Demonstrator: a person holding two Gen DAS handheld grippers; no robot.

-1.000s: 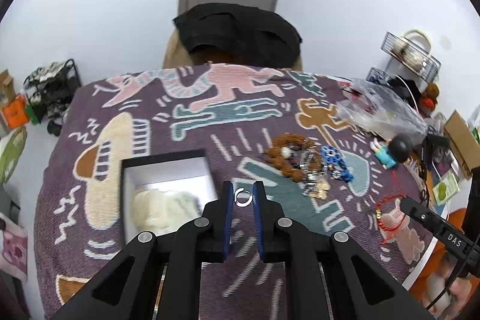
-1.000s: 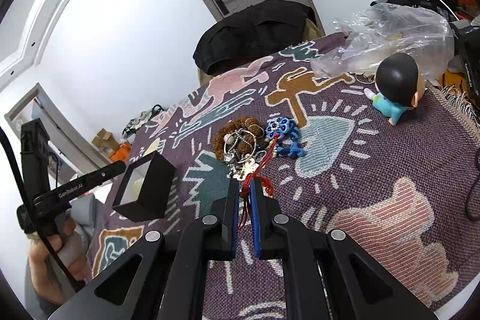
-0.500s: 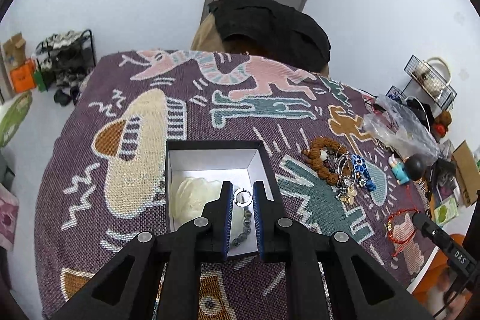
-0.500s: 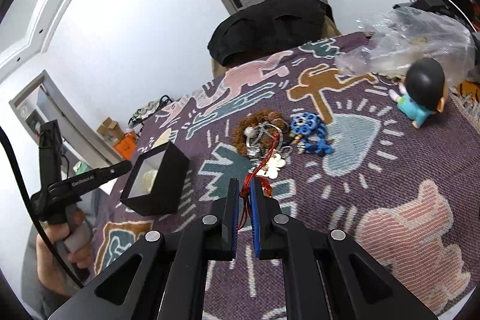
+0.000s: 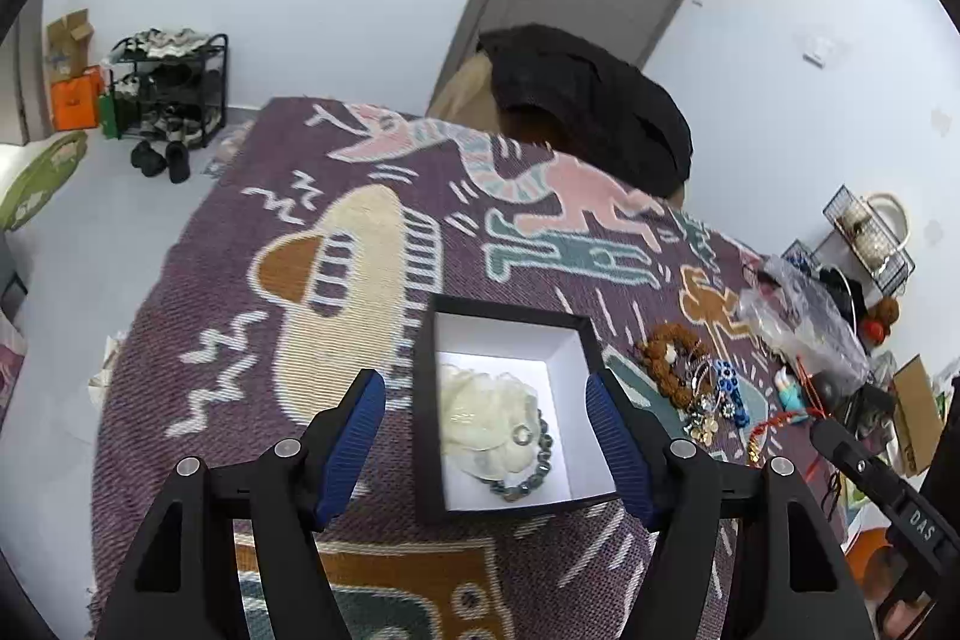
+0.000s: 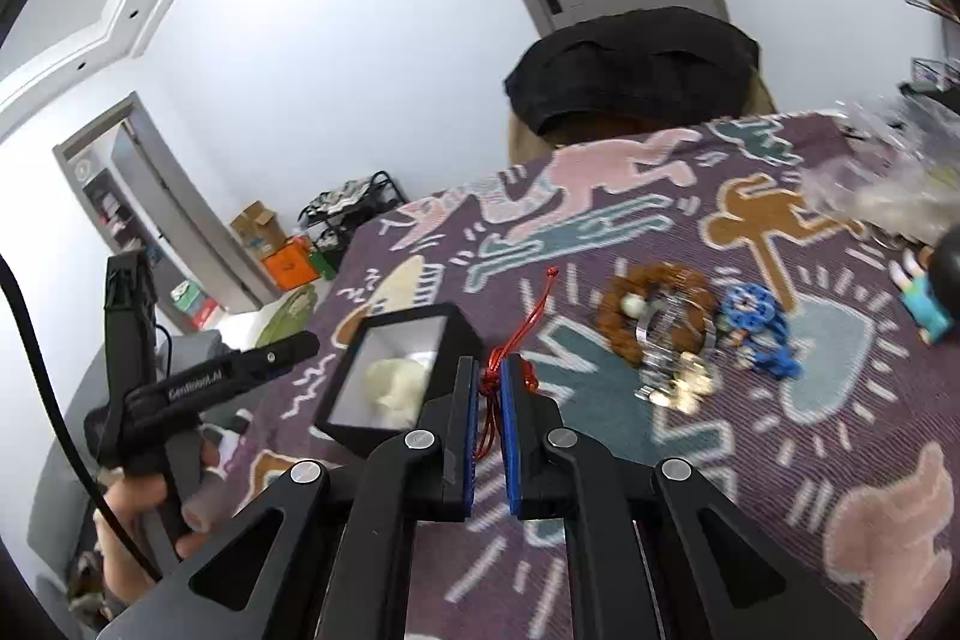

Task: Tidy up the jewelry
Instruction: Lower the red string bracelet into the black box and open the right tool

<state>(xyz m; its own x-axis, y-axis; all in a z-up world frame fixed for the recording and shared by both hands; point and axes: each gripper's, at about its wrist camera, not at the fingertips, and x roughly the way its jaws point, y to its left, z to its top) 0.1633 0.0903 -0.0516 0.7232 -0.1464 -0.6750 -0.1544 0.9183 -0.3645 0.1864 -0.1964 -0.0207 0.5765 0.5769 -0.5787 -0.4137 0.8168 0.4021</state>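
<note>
- The left tongs (image 5: 486,388) stand spread wide above the black box (image 5: 510,316), one blue pad (image 5: 354,424) to each side of it, holding nothing.
- Inside the box, on its white floor, lie a pale pouch (image 5: 480,418), a dark bead bracelet (image 5: 528,466) and a small silver ring (image 5: 521,435) resting at the pouch's edge.
- The right tongs (image 6: 492,388) are pinched narrow on a red string bracelet (image 6: 528,322), its cord rising past the tips, just beside the box.
- On the patterned purple cloth (image 6: 780,400) over the bench, to the right of the box, sits the jewelry pile (image 6: 678,334): brown beads, blue pieces, silver bits.
- A small doll (image 6: 930,292) stands beyond the pile.
</note>
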